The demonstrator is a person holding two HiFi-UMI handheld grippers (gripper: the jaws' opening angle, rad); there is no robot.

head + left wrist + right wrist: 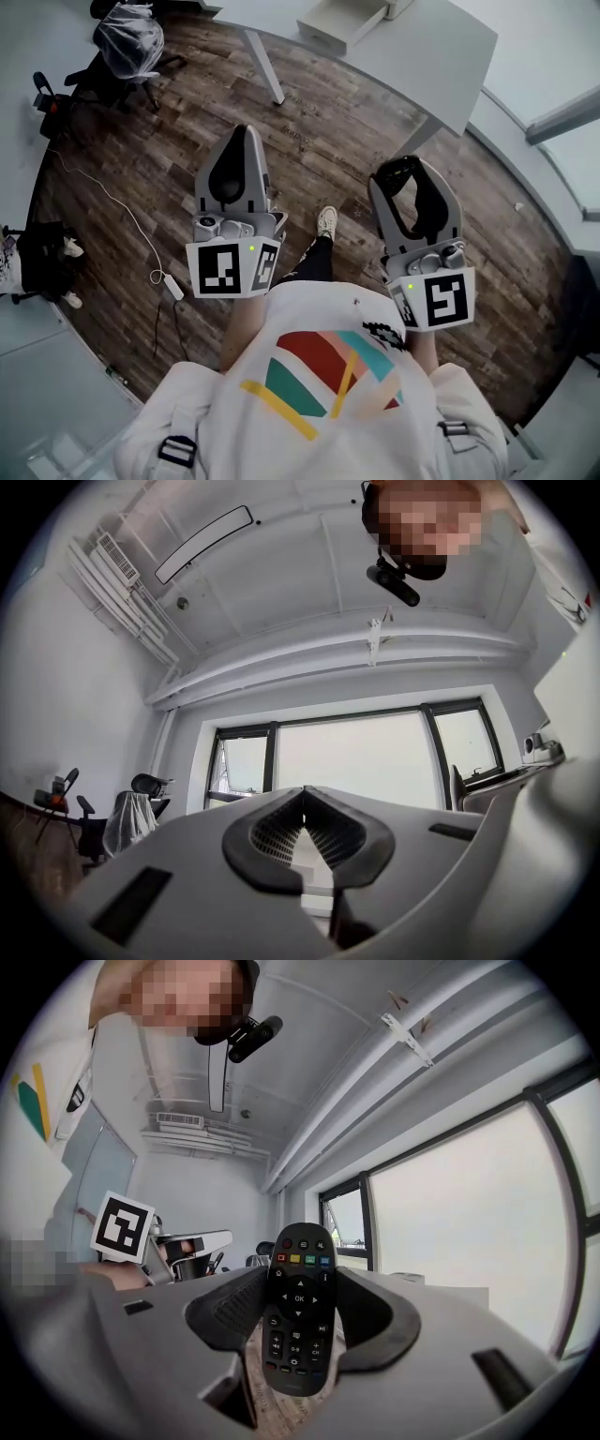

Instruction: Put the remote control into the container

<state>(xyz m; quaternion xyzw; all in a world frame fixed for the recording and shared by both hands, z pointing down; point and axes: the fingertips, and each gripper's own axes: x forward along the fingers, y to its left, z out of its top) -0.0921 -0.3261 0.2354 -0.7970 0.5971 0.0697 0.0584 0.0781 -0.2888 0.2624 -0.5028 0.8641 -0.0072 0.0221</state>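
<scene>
A: What's at the left?

B: The left gripper (pixel 242 133), over the wood-plank floor (pixel 328 131) and short of the white desk (pixel 441 47). Its jaws are clenched together with nothing between them.

A: And to the right?

B: The right gripper (pixel 405 169), just below the desk's corner, grasps a black remote control (pixel 299 1307) lying lengthwise between its jaws.

The right hand-held gripper (pixel 300 1283) clamps a black remote (pixel 300 1321) upright between its jaws, buttons toward the camera, windows (pixel 469 1232) beyond.
</scene>
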